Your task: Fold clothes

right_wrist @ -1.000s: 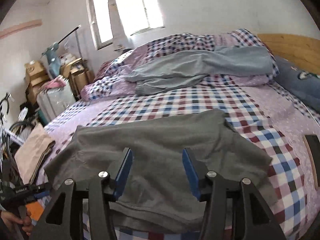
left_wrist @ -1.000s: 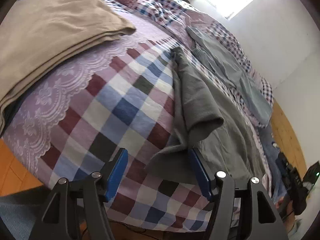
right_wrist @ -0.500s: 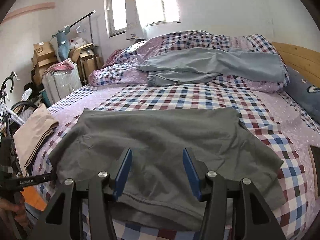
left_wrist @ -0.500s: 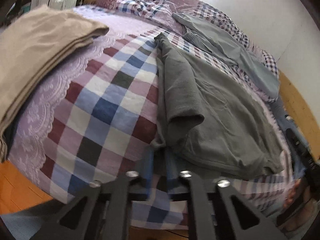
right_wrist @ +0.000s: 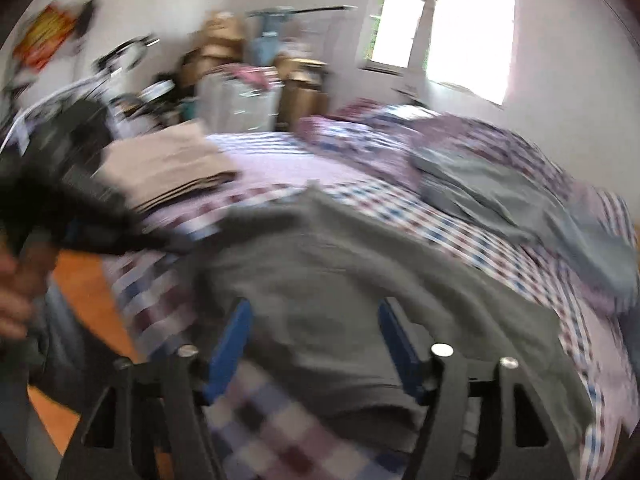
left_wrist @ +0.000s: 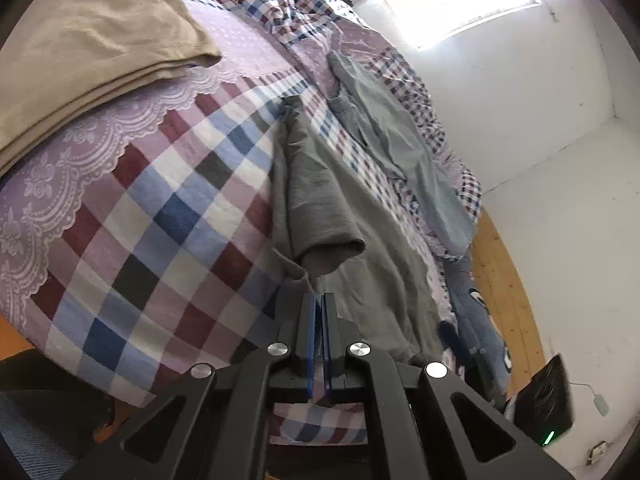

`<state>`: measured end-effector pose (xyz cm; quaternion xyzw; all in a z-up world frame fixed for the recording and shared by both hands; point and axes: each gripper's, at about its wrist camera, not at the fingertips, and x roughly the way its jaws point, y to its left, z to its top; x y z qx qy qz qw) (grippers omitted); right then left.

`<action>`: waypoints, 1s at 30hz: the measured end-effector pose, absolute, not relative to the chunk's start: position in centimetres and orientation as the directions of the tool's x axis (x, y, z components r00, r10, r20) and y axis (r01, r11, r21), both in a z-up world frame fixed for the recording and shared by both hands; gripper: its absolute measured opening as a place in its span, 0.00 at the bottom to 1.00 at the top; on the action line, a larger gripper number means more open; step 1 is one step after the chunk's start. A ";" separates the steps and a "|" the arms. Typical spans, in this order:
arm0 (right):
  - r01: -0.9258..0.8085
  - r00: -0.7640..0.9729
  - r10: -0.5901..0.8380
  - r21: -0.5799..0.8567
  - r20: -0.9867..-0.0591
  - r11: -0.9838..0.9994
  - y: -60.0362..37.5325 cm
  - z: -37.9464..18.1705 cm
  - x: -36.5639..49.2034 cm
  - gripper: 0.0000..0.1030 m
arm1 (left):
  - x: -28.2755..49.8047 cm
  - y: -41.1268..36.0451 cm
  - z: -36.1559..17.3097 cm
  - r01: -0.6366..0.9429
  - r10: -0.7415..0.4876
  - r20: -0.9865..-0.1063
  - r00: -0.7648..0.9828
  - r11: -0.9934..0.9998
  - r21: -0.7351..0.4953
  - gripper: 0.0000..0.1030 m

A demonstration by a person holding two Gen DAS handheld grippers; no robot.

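We work on a bed (left_wrist: 168,216) covered with a checked quilt in blue, maroon and white, with a lilac lace-patterned band along one side. A folded beige cloth (left_wrist: 92,44) lies on that band near the bed corner. A blue-grey garment (left_wrist: 400,144) lies farther up the bed, toward the white wall and the bright window (right_wrist: 448,28). Boxes and other stored goods stand beside the window; the right wrist view is blurred there.

The grey shirt (left_wrist: 352,264) lies spread across the quilt, one sleeve folded over its body. Our left gripper (left_wrist: 319,300) has just been closing; its blue pads now meet on the shirt's near edge by the sleeve, pinching the fabric. Our right gripper (right_wrist: 314,344) has just been opening; its jaws stand wide above the shirt's lower hem, the fabric between them but not pressed.
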<state>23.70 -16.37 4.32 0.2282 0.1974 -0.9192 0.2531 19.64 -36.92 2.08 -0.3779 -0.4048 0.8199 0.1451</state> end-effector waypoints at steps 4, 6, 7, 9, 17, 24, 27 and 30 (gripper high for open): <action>0.639 -0.737 -0.414 -0.351 -0.534 -0.684 -20.9 2.0 25.7 0.70 | 19.5 -37.3 1.9 0.067 0.578 -0.472 -0.666 -0.584 -0.809 0.01; 0.649 -0.740 -0.419 -0.392 -0.527 -0.652 -22.5 1.2 26.2 0.70 | 19.3 -37.6 1.5 0.067 0.611 -0.438 -0.659 -0.534 -0.843 0.01; 0.646 -0.747 -0.417 -0.418 -0.518 -0.639 -23.2 0.8 26.3 0.70 | 19.2 -37.8 1.4 0.064 0.624 -0.422 -0.658 -0.512 -0.857 0.01; 0.613 -0.781 -0.393 -0.479 -0.485 -0.628 -24.3 0.0 26.5 0.70 | 19.1 -38.0 1.5 0.055 0.641 -0.393 -0.659 -0.480 -0.875 0.01; 0.463 -0.886 -0.300 -0.677 -0.353 -0.572 -27.7 -2.6 25.2 0.70 | 18.5 -38.7 1.9 0.040 0.682 -0.317 -0.659 -0.390 -0.920 0.00; 0.406 -0.914 -0.248 -0.719 -0.322 -0.564 -28.9 -3.2 22.7 0.69 | 18.7 -39.0 2.4 0.036 0.681 -0.312 -0.662 -0.387 -0.921 0.00; 0.404 -0.914 -0.224 -0.719 -0.337 -0.565 -29.1 -3.1 21.5 0.04 | 18.6 -39.0 2.6 0.060 0.651 -0.362 -0.667 -0.438 -0.897 0.01; 0.429 -0.900 -0.223 -0.678 -0.374 -0.597 -28.5 -2.1 20.5 0.06 | 17.8 -38.7 3.7 0.102 0.552 -0.486 -0.678 -0.584 -0.805 0.16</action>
